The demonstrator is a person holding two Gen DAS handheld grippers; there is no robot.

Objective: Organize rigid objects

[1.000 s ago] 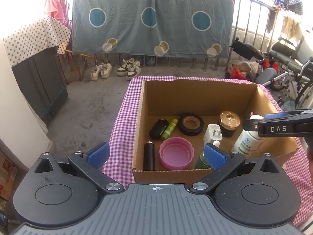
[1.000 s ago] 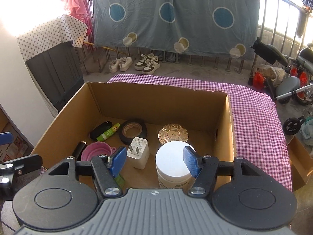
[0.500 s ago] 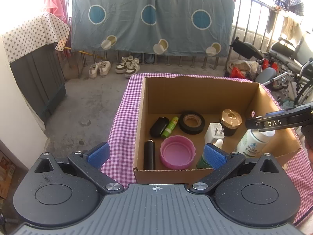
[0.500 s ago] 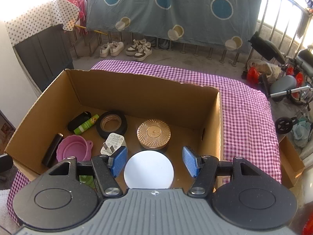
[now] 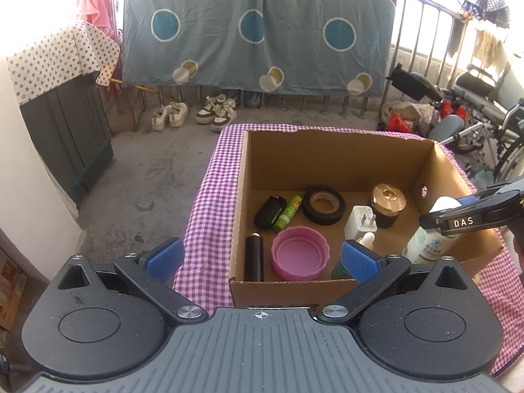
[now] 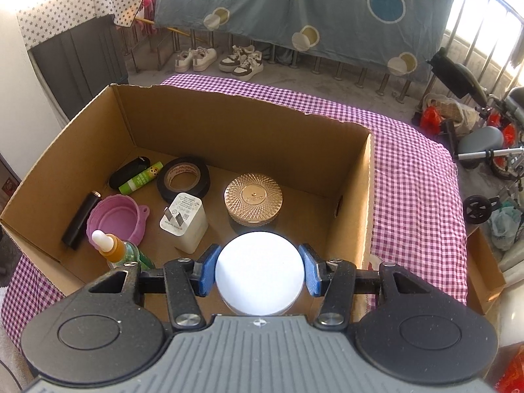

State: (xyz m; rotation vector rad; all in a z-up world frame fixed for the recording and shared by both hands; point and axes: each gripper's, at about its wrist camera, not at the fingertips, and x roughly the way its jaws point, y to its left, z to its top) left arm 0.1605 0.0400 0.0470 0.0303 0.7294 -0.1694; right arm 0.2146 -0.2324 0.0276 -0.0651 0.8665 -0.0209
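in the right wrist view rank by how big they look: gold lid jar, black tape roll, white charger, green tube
1. gold lid jar and black tape roll: alike, so unranked.
2. white charger, though it lies nearer the camera, which flatters it.
3. green tube, clearly smallest.

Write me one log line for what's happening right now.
right gripper: closing around white bottle in cardboard box | left gripper: open, empty, outside box

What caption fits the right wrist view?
Right gripper closing on a white jar inside a cardboard box of small items.
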